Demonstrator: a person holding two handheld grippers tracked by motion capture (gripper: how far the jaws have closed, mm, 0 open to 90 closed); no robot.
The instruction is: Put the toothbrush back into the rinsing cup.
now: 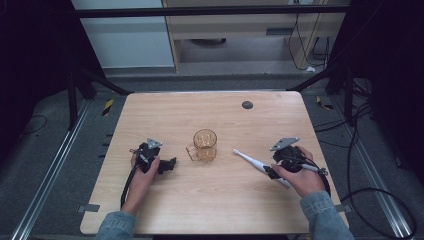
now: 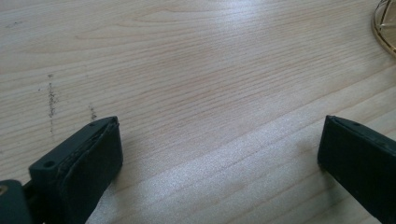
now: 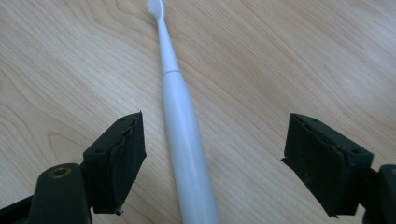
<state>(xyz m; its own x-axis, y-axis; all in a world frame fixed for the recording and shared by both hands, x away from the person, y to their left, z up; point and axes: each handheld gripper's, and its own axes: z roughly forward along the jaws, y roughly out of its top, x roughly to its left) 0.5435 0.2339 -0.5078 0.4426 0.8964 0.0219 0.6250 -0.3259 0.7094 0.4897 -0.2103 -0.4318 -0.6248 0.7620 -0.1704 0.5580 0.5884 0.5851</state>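
Observation:
A white electric toothbrush [image 1: 252, 161] lies flat on the wooden table [image 1: 210, 110], head pointing toward a clear amber glass mug [image 1: 204, 145] at the table's middle. My right gripper [image 3: 212, 156] is open, its jaws standing on either side of the toothbrush [image 3: 182, 135] handle without touching it. In the high view the right gripper [image 1: 272, 172] sits low over the handle's rear end. My left gripper [image 1: 172, 164] rests left of the mug, open, with bare wood between its jaws [image 2: 219, 158]. The mug's rim [image 2: 385, 28] shows at the top right of the left gripper view.
A small dark round disc [image 1: 247, 105] sits near the table's far edge. Black frame struts and cables run along the floor on both sides. The person's forearms in denim sleeves come in from the near edge.

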